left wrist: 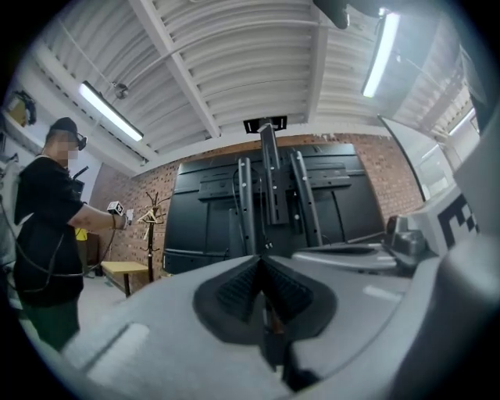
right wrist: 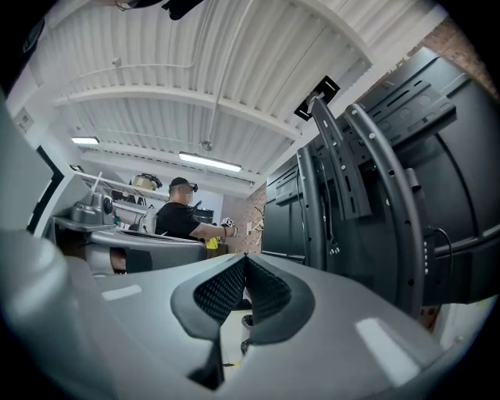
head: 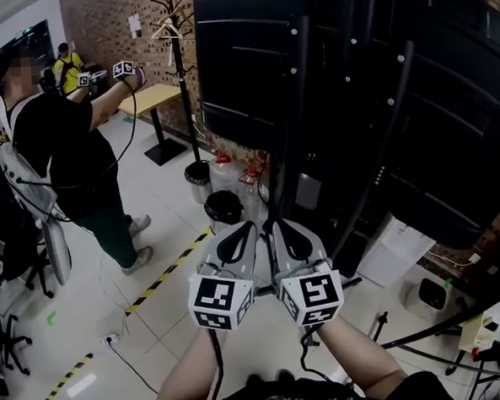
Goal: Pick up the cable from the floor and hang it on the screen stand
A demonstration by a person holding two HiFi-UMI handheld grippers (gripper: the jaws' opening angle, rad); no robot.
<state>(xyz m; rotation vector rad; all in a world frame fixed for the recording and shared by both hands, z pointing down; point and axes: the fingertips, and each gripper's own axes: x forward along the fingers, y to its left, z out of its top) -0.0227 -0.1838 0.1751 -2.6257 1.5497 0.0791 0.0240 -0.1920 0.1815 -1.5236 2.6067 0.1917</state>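
Nearest us, the left gripper (left wrist: 261, 266) and the right gripper (right wrist: 244, 262) are held side by side, raised and aimed at the stand (head: 298, 116). Both have their jaws fully together, pad against pad, and we see nothing clamped in either pair. A dark shape shows below the left pads, but we cannot tell what it is.

Just beyond the tips, a thin cable (left wrist: 263, 226) hangs down the stand's centre upright. Its loose end dangles free, apart from both grippers. We judge this to be the task's cable, though nothing confirms it.

Behind it, the stand carries the screen (head: 241, 60), whose black back panel faces us.

On the floor (head: 182, 326) to the left, a cord (head: 129, 367) runs from a power strip (head: 111, 339). It lies well apart from the grippers and looks like room wiring. Farther left, a person (head: 70, 155) holds another pair of grippers raised.

Status, as judged: pick-up done, hanging done, both grippers free of the cable. Left to do: check that the cable sits securely on the stand, then withdraw.
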